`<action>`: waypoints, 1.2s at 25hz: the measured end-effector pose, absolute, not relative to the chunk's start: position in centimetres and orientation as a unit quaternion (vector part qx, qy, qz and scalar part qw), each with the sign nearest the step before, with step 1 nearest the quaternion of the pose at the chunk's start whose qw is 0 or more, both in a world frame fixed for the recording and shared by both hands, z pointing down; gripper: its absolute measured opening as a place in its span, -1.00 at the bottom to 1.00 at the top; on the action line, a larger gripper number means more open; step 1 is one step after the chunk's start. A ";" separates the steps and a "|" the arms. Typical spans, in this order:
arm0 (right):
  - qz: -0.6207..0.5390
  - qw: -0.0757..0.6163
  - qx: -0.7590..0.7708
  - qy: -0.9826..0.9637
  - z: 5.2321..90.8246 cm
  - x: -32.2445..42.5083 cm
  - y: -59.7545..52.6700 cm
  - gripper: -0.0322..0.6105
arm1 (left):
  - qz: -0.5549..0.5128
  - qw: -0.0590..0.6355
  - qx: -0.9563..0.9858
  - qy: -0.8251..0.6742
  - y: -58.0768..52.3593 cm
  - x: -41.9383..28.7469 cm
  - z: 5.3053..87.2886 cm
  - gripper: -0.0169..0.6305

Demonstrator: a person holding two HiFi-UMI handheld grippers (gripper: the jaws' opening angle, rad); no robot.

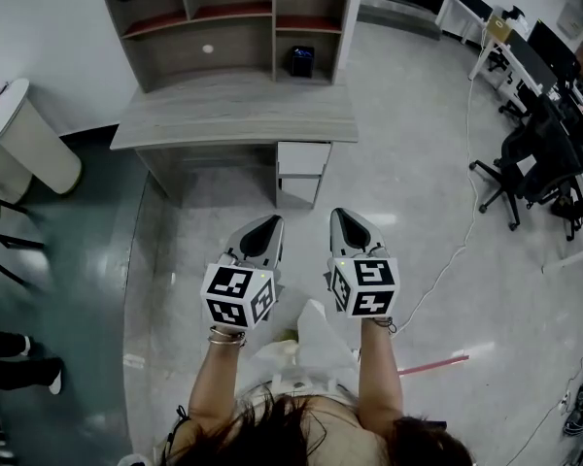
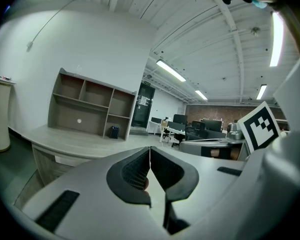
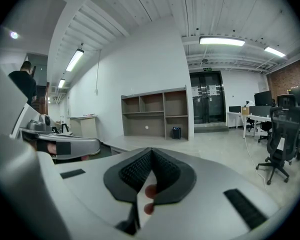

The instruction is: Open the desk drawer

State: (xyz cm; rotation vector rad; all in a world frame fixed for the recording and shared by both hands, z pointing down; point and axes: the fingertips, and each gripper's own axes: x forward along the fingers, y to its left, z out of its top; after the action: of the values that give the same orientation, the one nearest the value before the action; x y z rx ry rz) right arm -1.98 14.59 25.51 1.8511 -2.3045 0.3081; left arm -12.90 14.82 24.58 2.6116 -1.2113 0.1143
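Evidently the approach step: left gripper (image 1: 263,231) and right gripper (image 1: 351,225) hold their jaws shut and empty, well apart from the desk (image 1: 223,115). Its drawer (image 1: 302,157) sits closed underneath. Next, close in, open jaws, grip the drawer front.

White walls, white ribbed ceiling (image 2: 190,24) with strip lights (image 3: 222,41). Floor is polished pale grey (image 1: 418,163), with a darker green strip (image 1: 78,260) at left. Open grey shelf unit (image 1: 233,17) against the wall, small black box (image 1: 302,61) in its lower right bay. Black office chairs (image 1: 525,163) and white desks (image 1: 496,47) at right. Dark glass double door (image 3: 207,101), with a brick wall (image 3: 295,74) to its right.
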 end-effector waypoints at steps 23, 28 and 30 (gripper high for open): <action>0.119 0.071 0.603 -0.786 27.6 0.0 4.7 -0.84 | 0.050 0.125 0.891 -0.433 6.2 -11.0 26.2 -0.91; 0.136 0.066 0.600 -0.786 28.5 1.3 1.8 -0.84 | 0.036 0.147 0.889 -0.432 3.4 -10.4 26.5 -0.91; 0.146 0.062 0.598 -0.786 28.9 1.9 0.8 -0.84 | 0.033 0.148 0.887 -0.436 2.4 -10.2 26.6 -0.91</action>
State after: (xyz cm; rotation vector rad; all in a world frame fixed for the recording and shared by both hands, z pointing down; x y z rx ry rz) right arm 1.92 0.76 28.93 1.8071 -2.3763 0.4427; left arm -10.23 2.36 26.64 2.5517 -1.2545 0.0952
